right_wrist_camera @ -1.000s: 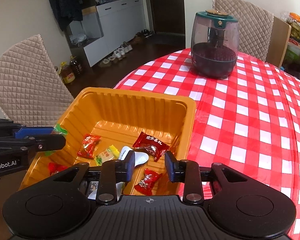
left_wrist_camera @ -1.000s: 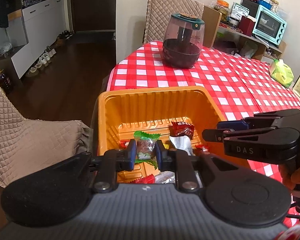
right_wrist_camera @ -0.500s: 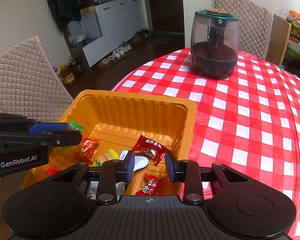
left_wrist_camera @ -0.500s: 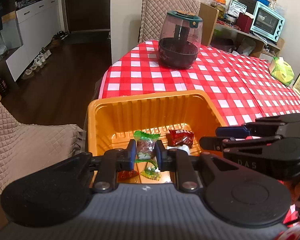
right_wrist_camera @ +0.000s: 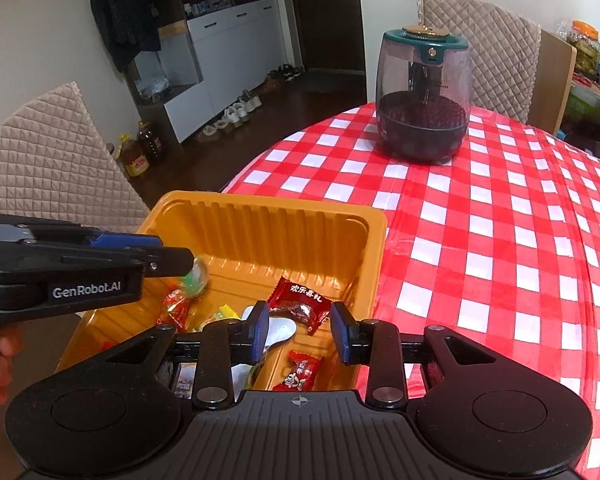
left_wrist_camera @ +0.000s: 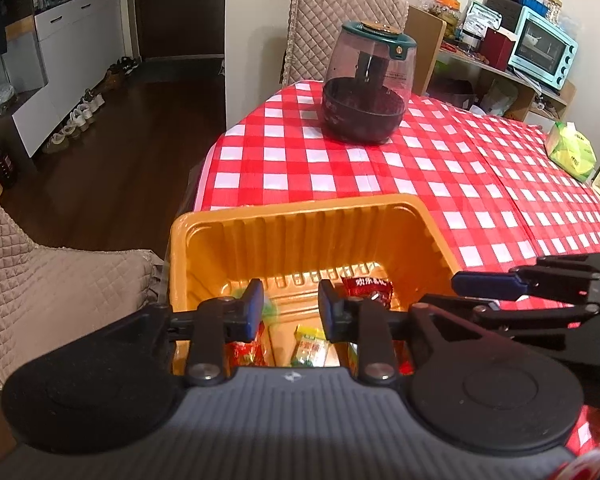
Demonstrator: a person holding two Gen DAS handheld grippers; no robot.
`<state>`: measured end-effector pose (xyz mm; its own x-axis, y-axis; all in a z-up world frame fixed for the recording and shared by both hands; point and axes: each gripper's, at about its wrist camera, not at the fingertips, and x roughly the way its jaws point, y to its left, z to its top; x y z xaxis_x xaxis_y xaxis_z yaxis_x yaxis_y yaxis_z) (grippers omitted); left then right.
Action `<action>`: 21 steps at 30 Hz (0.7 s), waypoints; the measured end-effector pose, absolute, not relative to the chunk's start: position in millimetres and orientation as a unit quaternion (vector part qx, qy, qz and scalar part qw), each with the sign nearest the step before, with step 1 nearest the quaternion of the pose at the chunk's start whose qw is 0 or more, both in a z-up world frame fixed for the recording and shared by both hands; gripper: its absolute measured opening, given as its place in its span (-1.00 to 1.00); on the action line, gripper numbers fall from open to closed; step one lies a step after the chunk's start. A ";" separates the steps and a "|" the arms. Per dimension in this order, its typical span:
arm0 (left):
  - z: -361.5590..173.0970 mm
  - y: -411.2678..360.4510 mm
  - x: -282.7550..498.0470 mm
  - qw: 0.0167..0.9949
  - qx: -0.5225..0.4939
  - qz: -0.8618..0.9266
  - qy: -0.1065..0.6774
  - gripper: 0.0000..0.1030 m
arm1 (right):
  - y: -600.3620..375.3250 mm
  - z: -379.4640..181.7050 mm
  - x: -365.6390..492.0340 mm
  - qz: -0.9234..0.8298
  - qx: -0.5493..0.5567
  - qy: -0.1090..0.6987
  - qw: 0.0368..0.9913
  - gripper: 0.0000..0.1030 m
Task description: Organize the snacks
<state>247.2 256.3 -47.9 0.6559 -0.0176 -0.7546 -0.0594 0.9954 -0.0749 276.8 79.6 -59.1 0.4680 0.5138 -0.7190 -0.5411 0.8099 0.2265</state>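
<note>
Only our right view catches the blurred green candy leaving our just-opening left gripper above the ribbed orange tray; our right gripper gapes empty.

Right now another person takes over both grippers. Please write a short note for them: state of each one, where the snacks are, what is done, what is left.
Left hand-held gripper: jaws have just been opening; the green candy is blurred at its tip, no longer pinched, over the orange tray.
Right hand-held gripper: open, holding nothing, over the tray's near end.
In the tray: dark red packet, small red candy, yellow-green candy, white wrapper and others.
Done: the green candy is let go over the tray.
Left: I cannot see loose snacks on the checked tablecloth; check outside these views.
</note>
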 end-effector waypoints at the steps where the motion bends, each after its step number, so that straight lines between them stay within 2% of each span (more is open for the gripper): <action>1: -47.4 256.1 245.0 0.908 -0.046 0.013 0.416 -0.47 | 78.6 -57.5 274.8 0.308 -0.016 0.413 0.857 -0.30; 4: -43.9 254.4 234.1 0.908 -0.048 0.019 0.416 -0.32 | 73.7 -52.6 267.7 0.310 -0.011 0.411 0.857 -0.14; 8: -35.2 251.3 213.5 0.908 -0.054 0.026 0.415 -0.29 | 63.4 -45.0 255.1 0.313 0.002 0.408 0.858 0.13; 14: -20.2 236.4 178.8 0.908 -0.058 0.039 0.414 -0.25 | 41.9 -34.6 233.6 0.320 0.016 0.411 0.853 0.28; 17: -13.1 222.1 161.4 0.906 -0.057 0.044 0.417 -0.23 | 24.9 -29.3 219.1 0.323 0.024 0.415 0.850 0.44; 21: -5.5 196.6 134.4 0.908 -0.055 0.045 0.414 -0.04 | -1.4 -25.0 196.4 0.321 0.027 0.424 0.846 0.50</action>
